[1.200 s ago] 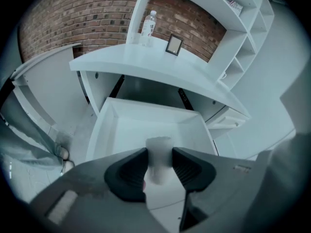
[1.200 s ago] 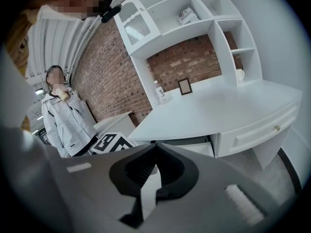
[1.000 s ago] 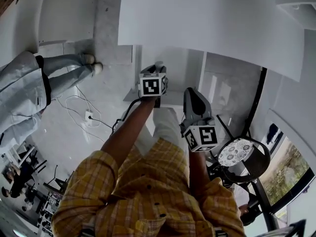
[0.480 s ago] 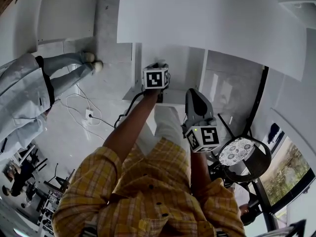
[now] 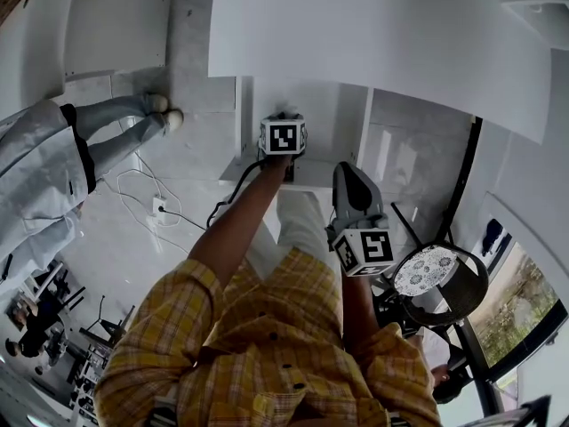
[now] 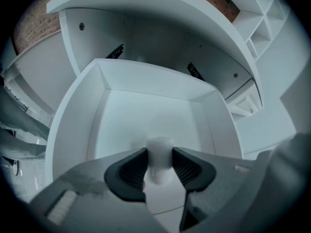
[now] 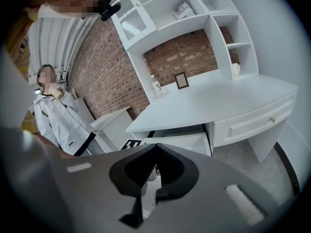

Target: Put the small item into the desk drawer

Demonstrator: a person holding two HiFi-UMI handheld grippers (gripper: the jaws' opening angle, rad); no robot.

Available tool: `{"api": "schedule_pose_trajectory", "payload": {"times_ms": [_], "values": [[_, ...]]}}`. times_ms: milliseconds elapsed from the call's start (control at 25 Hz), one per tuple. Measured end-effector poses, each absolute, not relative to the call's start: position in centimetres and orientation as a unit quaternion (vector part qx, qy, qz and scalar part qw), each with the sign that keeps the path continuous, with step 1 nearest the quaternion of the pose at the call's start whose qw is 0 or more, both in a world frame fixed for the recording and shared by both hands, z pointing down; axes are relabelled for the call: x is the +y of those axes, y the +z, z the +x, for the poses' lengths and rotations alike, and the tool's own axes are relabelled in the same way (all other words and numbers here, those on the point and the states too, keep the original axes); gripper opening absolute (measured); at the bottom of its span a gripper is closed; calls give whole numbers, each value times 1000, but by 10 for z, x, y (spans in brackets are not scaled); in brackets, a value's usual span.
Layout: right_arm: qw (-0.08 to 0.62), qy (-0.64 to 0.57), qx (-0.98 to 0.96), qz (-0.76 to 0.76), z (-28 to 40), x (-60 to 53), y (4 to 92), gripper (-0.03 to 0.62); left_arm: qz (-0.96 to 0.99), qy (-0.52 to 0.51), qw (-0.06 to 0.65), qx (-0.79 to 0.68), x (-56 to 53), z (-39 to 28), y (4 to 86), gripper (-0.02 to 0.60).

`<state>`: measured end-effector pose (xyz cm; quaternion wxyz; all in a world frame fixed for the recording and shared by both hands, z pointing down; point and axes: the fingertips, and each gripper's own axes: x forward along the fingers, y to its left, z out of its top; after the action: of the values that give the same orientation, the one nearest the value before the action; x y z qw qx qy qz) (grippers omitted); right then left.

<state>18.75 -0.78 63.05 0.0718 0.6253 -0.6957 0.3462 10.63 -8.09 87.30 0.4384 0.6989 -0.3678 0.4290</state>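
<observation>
Drawer (image 6: 75, 125) walls stand clear of left claw (image 6: 159, 163) gripping small item (image 6: 159, 147).

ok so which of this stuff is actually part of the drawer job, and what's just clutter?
In the job:
small white item, clamped in the left gripper
open desk drawer, straight ahead of that gripper

Just lying about:
right gripper, shut and empty
picture frame on the desk
white mug by the shelves
power strip on the floor
bystander

We log: small white cylindrical item (image 6: 159, 154) | plain white desk drawer (image 6: 146, 110) | our yellow plaid shirt (image 5: 258, 354), thin darker lines | red-brown brick wall (image 7: 180, 57)
</observation>
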Motion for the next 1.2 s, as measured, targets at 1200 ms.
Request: {"api": "schedule_pose_trajectory", "payload": {"times_ms": [1200], "values": [[87,325,-701,629,189,-18,623,-2,711,409,432,-375,-100,106,864,184]]}}
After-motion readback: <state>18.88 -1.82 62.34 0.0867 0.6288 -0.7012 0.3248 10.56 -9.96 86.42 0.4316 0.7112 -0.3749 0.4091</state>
